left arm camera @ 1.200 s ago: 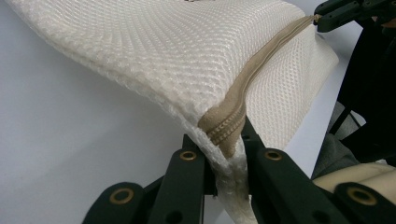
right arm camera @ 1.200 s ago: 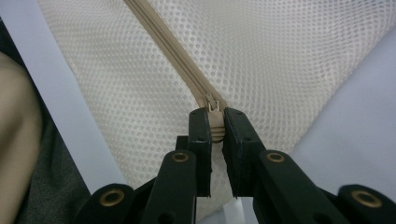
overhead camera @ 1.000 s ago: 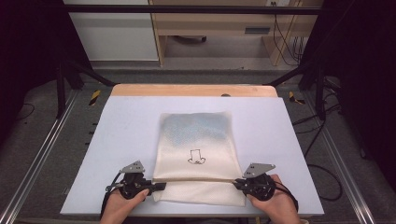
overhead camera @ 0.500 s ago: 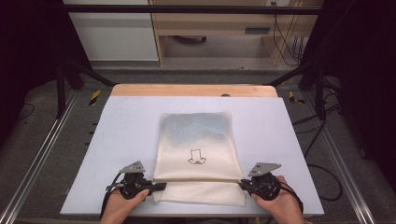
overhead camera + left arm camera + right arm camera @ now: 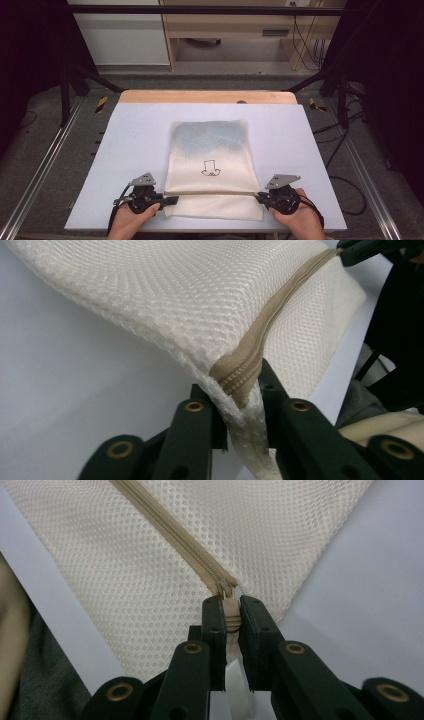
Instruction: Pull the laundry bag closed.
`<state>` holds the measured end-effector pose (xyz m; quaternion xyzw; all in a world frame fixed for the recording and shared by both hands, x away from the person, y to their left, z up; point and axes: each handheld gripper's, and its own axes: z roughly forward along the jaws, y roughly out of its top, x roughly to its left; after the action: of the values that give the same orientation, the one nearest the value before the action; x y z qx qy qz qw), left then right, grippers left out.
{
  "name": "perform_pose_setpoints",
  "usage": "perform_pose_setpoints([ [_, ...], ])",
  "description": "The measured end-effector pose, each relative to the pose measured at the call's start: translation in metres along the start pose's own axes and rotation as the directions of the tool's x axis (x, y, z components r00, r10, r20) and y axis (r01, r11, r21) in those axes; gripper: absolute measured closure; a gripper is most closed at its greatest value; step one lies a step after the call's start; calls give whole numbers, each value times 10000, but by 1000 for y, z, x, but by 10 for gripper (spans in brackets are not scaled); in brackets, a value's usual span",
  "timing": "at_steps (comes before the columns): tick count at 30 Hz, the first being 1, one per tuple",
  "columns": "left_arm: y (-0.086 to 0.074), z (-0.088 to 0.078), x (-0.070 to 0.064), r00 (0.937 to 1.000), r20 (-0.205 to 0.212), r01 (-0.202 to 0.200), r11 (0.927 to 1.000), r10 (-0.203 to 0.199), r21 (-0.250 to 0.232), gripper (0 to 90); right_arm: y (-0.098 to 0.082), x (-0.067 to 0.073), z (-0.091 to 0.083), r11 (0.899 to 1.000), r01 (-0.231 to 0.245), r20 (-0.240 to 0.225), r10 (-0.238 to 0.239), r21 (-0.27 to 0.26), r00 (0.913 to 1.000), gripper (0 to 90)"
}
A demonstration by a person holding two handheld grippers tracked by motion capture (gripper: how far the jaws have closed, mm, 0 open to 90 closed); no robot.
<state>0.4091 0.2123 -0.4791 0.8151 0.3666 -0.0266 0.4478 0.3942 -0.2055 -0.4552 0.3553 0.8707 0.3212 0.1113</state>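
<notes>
High view: left tongs (image 5: 172,199) pinch mesh bag (image 5: 212,165); right tongs (image 5: 258,197) clamp zipper pull (image 5: 231,611).

— Between the left gripper's (image 5: 239,405) fingers (image 5: 192,422): cream mesh bag (image 5: 190,295), open-weave cloth, rough and matt. Beige woven zipper tape (image 5: 260,337) along it.

— Fingers themselves: black matt plastic, brass-looking rivets. At the right gripper's (image 5: 231,617) tips: pale plastic zipper pull (image 5: 231,611), smooth. Beneath, table cover (image 5: 135,140): pale, matt, smooth.
</notes>
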Motion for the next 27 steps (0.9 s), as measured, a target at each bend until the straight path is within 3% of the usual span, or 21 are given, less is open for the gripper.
perform_pose_setpoints([
  [3, 1, 0, -2, 9992, -392, -37, 10000, 38, 23, 662, 1, 1, 1, 9994, -145, 175, 150, -314, 9997, 763],
  [6, 2, -4, -3, 9953, -957, 110, 9999, -118, -94, 417, 5, 1, 4, 9966, -507, 287, 527, -649, 9982, 544],
  [8, 1, -9, -1, 9941, -1070, 163, 9994, -194, -305, 312, 8, 1, 4, 9927, -724, 576, 781, -960, 9953, 433],
  [10, 0, -15, 1, 9888, -1486, 79, 9989, -147, -466, 236, 11, 1, 4, 9867, -926, 1016, 1066, -1333, 9891, 332],
  [14, 3, -34, 7, 9659, -2581, -18, 9964, -202, -846, 108, 21, -1, 2, 9771, -1142, 1769, 1463, -1796, 9733, 189],
  [15, 4, -39, 8, 9545, -2977, -161, 9949, -143, -993, 94, 23, -2, 2, 9757, -1086, 1872, 1447, -1905, 9716, 169],
  [18, 7, -51, 12, 9298, -3681, -588, 9899, 73, -1287, 60, 36, -5, -3, 9647, -1155, 2287, 1709, -2366, 9584, 106],
  [21, 10, -61, 15, 9082, -4166, -1044, 9855, 397, -1337, 56, 46, -9, -9, 9577, -998, 2508, 1700, -2700, 9530, 86],
  [23, 10, -67, 18, 8897, -4537, -1256, 9827, 509, -1360, 53, 51, -12, -11, 9541, -950, 2547, 1706, -2839, 9519, 87],
  [26, 10, -76, 23, 8739, -4823, -1455, 9793, 606, -1404, 54, 57, -17, -14, 9524, -964, 2697, 1777, -2894, 9464, 88],
  [27, 10, -79, 25, 8712, -4876, -1457, 9782, 560, -1480, 53, 59, -18, -15, 9498, -960, 2731, 1811, -2977, 9448, 91],
])
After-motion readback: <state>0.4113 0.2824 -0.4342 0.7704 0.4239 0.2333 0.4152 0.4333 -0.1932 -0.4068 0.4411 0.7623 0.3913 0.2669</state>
